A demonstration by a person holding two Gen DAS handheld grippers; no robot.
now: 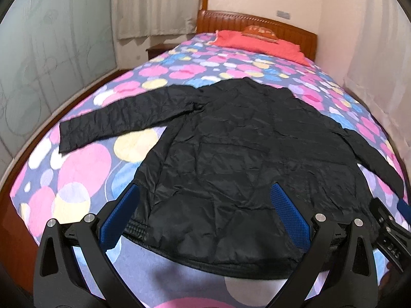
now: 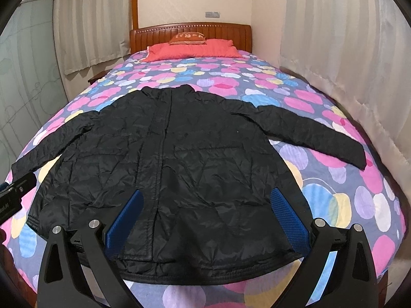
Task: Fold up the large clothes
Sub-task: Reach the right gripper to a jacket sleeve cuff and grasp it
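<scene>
Black quilted jacket [image 2: 164,159] lies flat, front up, on bed [image 2: 334,205], sleeves spread left and right, hem nearest.

Left hand-held gripper [image 1: 205,220] wide, empty, above hem; right hand-held gripper [image 2: 205,220] likewise.

Likely step: first fold. Pinch sleeve cuff [image 2: 357,154] fully, carry across chest.

Shell thin, crinkly, probably slippery; hem elasticated.

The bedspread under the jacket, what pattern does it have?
Large overlapping circles, pink, blue, yellow and lilac, on the bedspread; the right wrist view shows it best.
</scene>
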